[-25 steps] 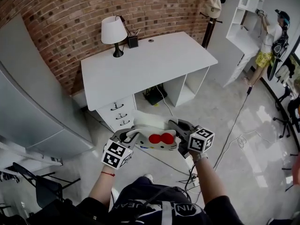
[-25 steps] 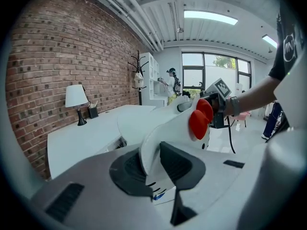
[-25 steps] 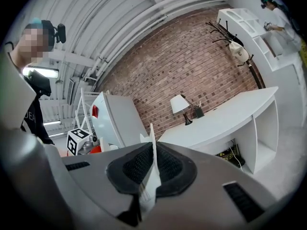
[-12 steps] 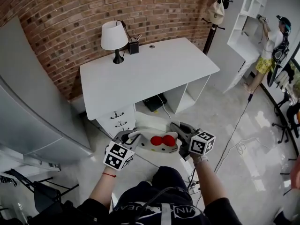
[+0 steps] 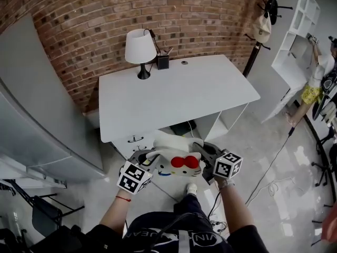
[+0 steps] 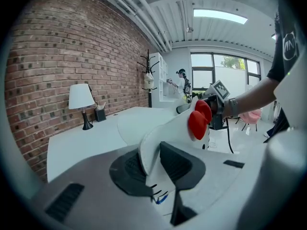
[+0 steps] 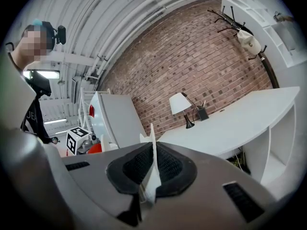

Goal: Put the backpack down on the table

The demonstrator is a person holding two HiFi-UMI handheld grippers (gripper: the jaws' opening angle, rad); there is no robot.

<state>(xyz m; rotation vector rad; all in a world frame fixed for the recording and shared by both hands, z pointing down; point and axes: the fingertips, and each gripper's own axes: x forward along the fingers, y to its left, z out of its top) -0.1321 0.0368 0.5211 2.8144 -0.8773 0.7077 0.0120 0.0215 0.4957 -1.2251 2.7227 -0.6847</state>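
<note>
A small white backpack point(image 5: 174, 157) with a red bow point(image 5: 185, 163) hangs in the air between my two grippers, just in front of the white table point(image 5: 174, 96). My left gripper point(image 5: 149, 162) is shut on the backpack's left edge point(image 6: 153, 147). Opposite it, my right gripper point(image 5: 202, 161) is shut on the right edge, a thin white flap point(image 7: 152, 176) between its pads. The bow point(image 6: 199, 120) shows in the left gripper view. The backpack's top overlaps the table's near edge in the head view.
A lamp with a white shade point(image 5: 140, 50) and a small black holder point(image 5: 162, 62) stand at the table's back left. Drawers point(image 5: 136, 141) sit under the table. A grey cabinet point(image 5: 37, 120) is at the left, a coat stand point(image 5: 263, 25) and a white shelf point(image 5: 303, 20) at the right. Cables point(image 5: 263, 178) run over the floor.
The view has shifted closer to the table. The backpack, held in both grippers, has come forward and up until it overlaps the table's near edge.
</note>
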